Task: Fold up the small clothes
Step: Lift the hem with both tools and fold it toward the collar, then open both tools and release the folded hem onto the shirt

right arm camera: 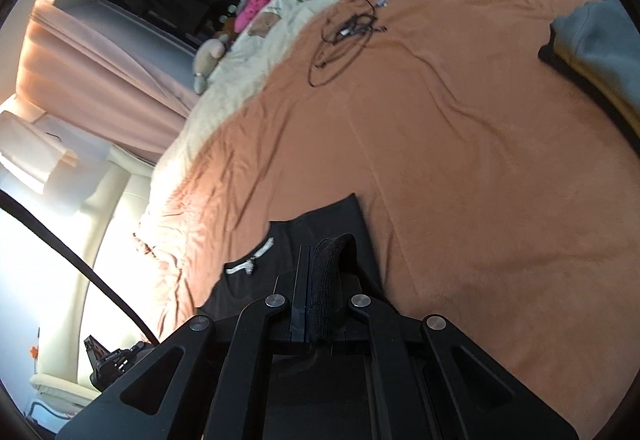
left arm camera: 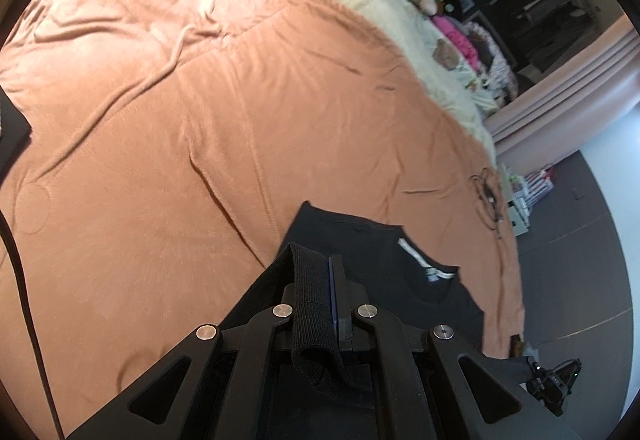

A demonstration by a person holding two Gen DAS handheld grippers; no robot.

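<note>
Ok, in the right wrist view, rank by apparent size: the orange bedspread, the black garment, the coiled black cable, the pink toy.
1. Orange plush bedspread, largest by far.
2. Black knit garment, though nearness to the camera inflates it.
3. Coiled black cable.
4. Pink toy, smallest, but farthest away.

The lower part of the black garment [left arm camera: 384, 264] disappears beneath the left gripper [left arm camera: 320, 280], and in the right wrist view the right gripper [right arm camera: 320, 272] covers it likewise. Print on its neck label [left arm camera: 434, 276] is too small to read. A grey folded cloth [right arm camera: 600, 48] is cut by the picture's edge. The tangled cable [right arm camera: 344, 36] has ends too fine to identify. Items heaped beyond the pink blanket [left arm camera: 200, 100] are blurred.
</note>
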